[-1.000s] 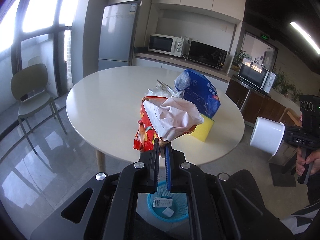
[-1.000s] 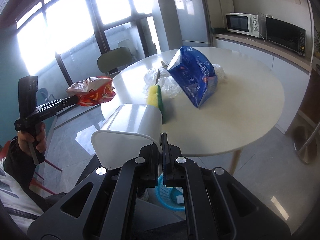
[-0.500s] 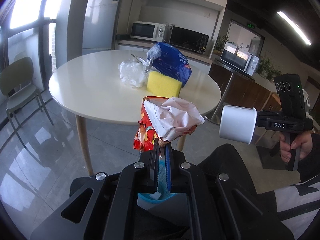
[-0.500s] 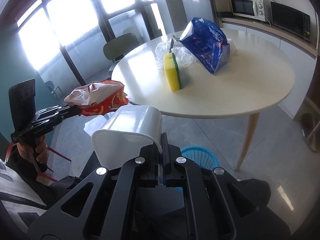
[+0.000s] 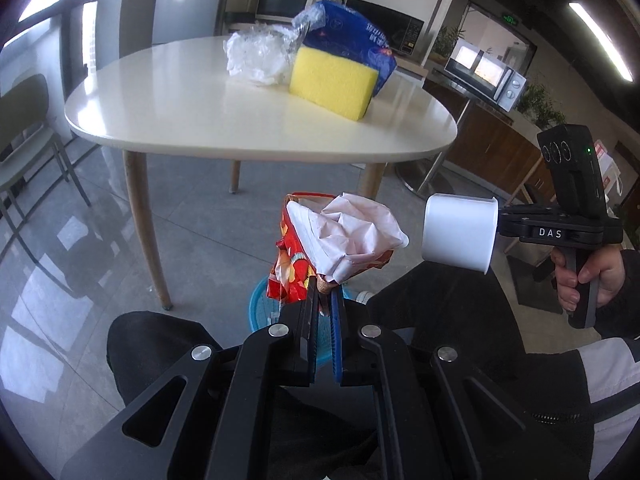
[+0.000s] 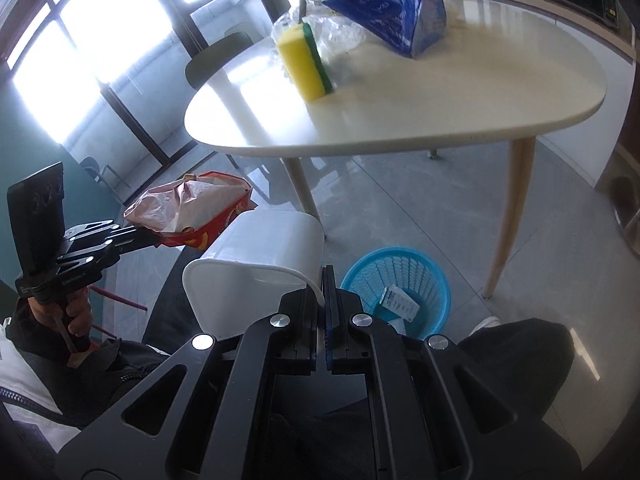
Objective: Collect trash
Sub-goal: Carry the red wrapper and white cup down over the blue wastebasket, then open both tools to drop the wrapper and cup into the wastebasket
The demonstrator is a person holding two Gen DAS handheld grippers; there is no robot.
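left wrist view
left claw [image 5: 325, 294]: closed tight on the bottom edge of the red snack bag [image 5: 294, 264], which stands up from the tips
snack bag contents: crumpled pinkish-white paper [image 5: 348, 236] bulges out of its open top
blue basket [image 5: 260, 306]: on the floor just behind and below the bag, mostly hidden by the bag and the claw
right claw [image 5: 498, 222]: at the right, gripped by a hand [image 5: 588, 276]; pinched shut on the rim of a white cup [image 5: 460, 232] that lies on its side, base pointing left
counter [image 5: 180, 112]: pale round top on wooden legs, further back and above both claws
on the counter: yellow sponge [image 5: 332, 82] on its edge, a clear plastic wrap [image 5: 258, 56] to its left, a blue package [image 5: 352, 36] behind it, the three close together
person: dark-trousered knees either side of the claw

right wrist view
right claw [image 6: 323, 280]: closed on the thin rim of the white cup [image 6: 260, 268], which lies tipped to the left of the tips
blue basket [image 6: 400, 276]: on the floor just right of the claw, beside a counter leg, a white printed slip [image 6: 398, 304] inside
left claw [image 6: 158, 238]: at the left, held by a hand [image 6: 70, 316]; closed on the snack bag [image 6: 200, 212], paper showing at the bag mouth
counter [image 6: 440, 100]: carries the sponge [image 6: 306, 64], yellow with a green face, the plastic wrap [image 6: 340, 34] and the blue package [image 6: 392, 4]
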